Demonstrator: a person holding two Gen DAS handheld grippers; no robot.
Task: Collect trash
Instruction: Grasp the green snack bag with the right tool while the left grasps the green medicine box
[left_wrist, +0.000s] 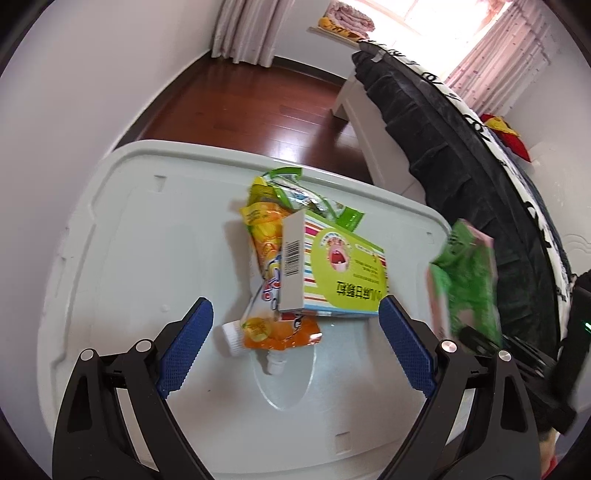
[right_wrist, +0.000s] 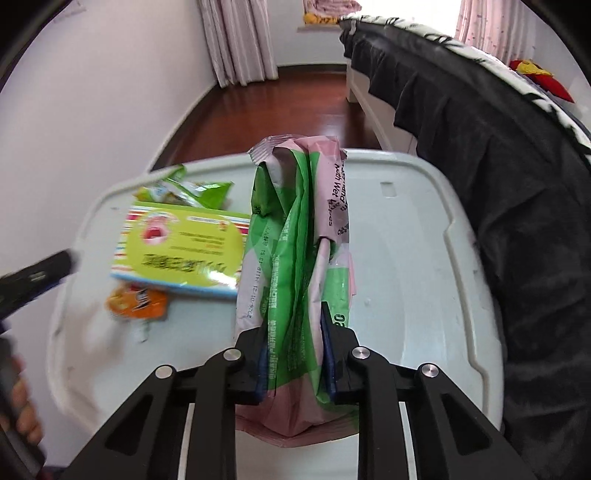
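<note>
A pile of trash lies on the white plastic lid (left_wrist: 147, 240): a green striped carton (left_wrist: 343, 266), an orange drink pouch (left_wrist: 273, 332) with a white cap, and green foil wrappers (left_wrist: 295, 192). My left gripper (left_wrist: 295, 306) hovers over the pile, open, with its blue pads on either side of the carton and pouch and not touching them. My right gripper (right_wrist: 291, 332) is shut on a crumpled pink and green wet wipes pack (right_wrist: 295, 229), held upright above the lid (right_wrist: 406, 258). The same pack (left_wrist: 469, 280) shows blurred at the right of the left wrist view.
A bed with a dark blanket (right_wrist: 498, 166) runs close along the lid's right side. A white wall stands to the left, with dark wood floor (left_wrist: 258, 110) and curtains beyond. A person's hand (right_wrist: 22, 406) shows at the lower left of the right wrist view.
</note>
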